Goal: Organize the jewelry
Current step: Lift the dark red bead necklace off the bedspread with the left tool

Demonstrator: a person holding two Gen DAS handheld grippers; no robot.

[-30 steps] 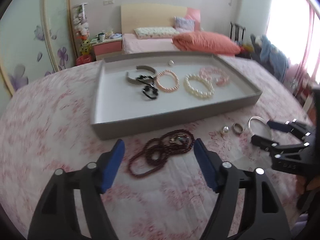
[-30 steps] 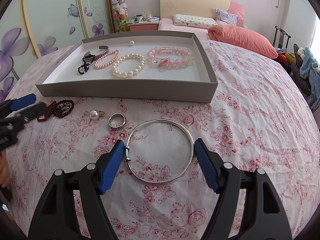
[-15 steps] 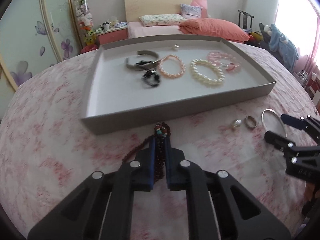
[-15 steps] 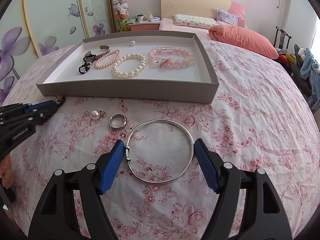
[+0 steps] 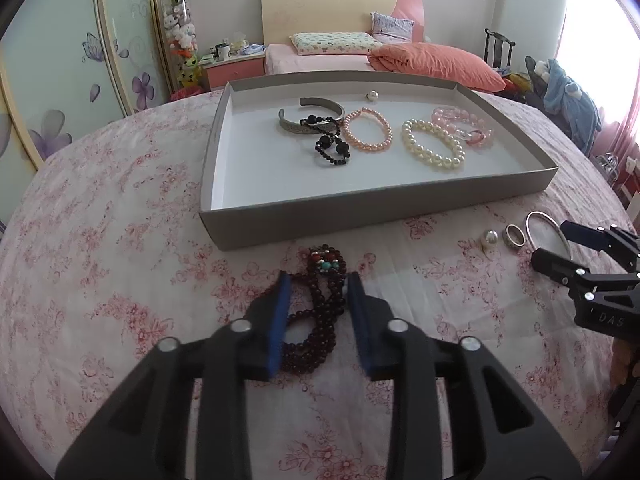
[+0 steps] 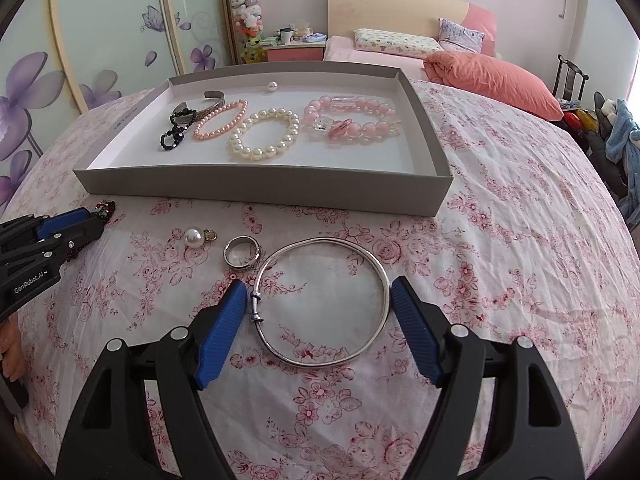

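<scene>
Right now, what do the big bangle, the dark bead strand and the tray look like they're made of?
Big bangle: thin polished silver-coloured metal, going by its bright sheen; which metal is unclear.
Dark bead strand: glossy dark-red round beads, possibly wood or stone, with a few turquoise and red accent beads.
Tray: looks like matte grey cardboard with a white inside, judging by its thin straight walls and folded corners.

The cloth (image 6: 500, 248) is showing white with pink rose sprays. The tray (image 5: 360, 216) is showing grey outside and white inside. In it are lying a black bead string (image 5: 330, 146), a salmon-pink bracelet (image 5: 368, 130), a cream pearl bracelet (image 5: 434, 148), a pale pink bracelet (image 6: 350, 118) and a dull silver cuff (image 5: 310, 114). The dark red beads (image 5: 320, 312) are carrying turquoise ones. The bangle (image 6: 324, 300) is gleaming silver. Blue pads (image 6: 222, 332) are lining black grippers.
</scene>
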